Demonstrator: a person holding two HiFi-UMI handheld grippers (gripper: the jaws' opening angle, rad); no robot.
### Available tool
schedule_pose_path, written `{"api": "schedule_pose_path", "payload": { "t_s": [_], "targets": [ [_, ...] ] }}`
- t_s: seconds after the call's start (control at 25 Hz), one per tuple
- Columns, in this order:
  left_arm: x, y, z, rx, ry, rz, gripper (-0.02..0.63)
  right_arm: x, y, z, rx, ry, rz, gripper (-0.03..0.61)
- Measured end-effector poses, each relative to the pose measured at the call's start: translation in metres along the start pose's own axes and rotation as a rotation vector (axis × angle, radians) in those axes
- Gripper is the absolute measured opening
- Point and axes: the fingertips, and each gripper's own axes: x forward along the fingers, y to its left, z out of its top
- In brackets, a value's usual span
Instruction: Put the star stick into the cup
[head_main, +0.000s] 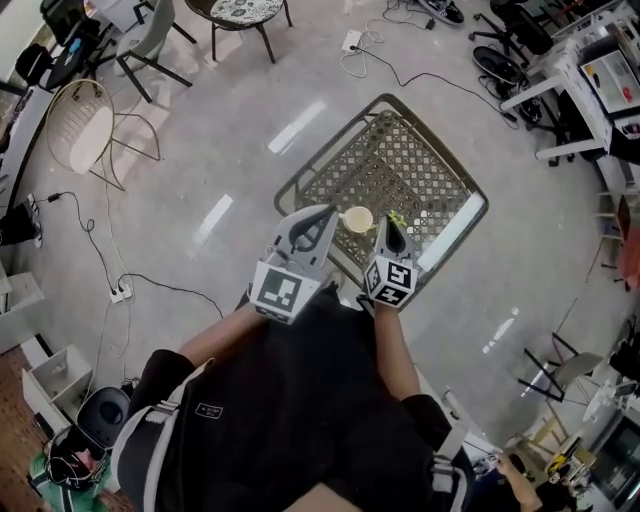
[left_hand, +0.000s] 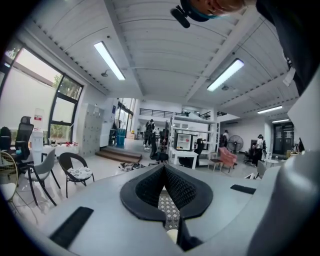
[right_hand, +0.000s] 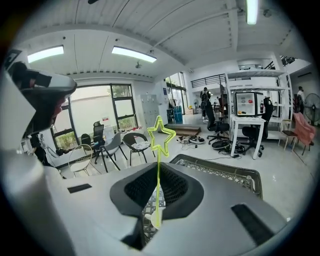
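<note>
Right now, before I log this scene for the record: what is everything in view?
cup: one, cream, on the mesh table, between the tools
star stick: one, yellow-green, upright in the right tool
mesh table: one, grey metal, ahead of the person
black chair: one, far floor
white wire chair: one, floor at left
power strip: one, white, floor at left
left tool: grey, shut, empty
right tool: grey, shut on the star stick
</note>
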Motion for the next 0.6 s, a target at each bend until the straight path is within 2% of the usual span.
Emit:
{"api": "schedule_pose_path", "payload": {
  "t_s": [0.6],
  "targets": [
    [0.015, 0.031, -0.014, -0.034, 0.045, 0.001, 0.017, 0.064, -0.01, -0.062, 0.009, 0.123, -0.025, 0.018]
  ]
}}
